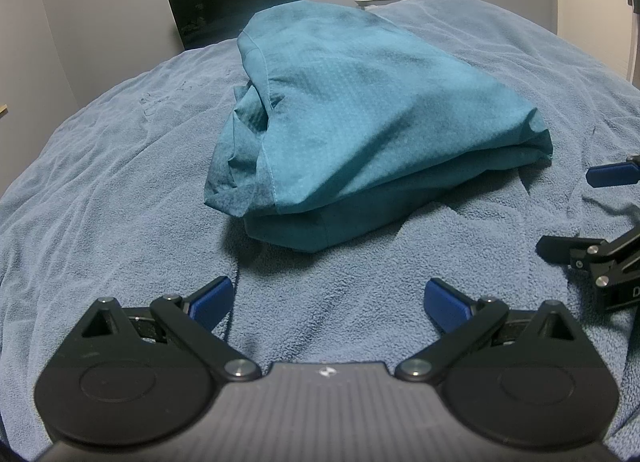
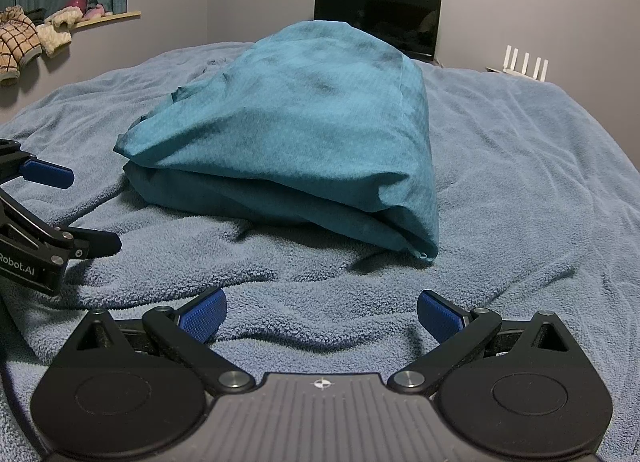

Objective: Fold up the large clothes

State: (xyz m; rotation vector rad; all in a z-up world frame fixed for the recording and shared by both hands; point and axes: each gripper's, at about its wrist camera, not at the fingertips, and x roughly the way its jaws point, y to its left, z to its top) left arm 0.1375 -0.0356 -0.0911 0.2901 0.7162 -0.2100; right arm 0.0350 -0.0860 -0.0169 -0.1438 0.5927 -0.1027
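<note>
Folded teal garment [image 1: 360, 122] lies on a blue towel-covered bed [image 1: 120, 182], both claws spread and empty in front of it.

The left gripper [image 1: 328, 302] sits low over the towel with its blue pads [image 1: 212, 298] wide apart, touching no cloth; the right gripper [image 2: 322, 314] does the same just beside it, its fingers likewise parted, and each shows only partly at the edge of the other's view. The garment rests in stacked layers near the bed's middle, its far end hidden by its own bulk; loose folds bunch on its left side. Behind it a dark monitor [image 2: 380, 18] is partly covered, and a white router [image 2: 524, 62] stands against the grey wall. Plush slippers [image 2: 24, 42] on the sill are cut off by the frame edge.
</note>
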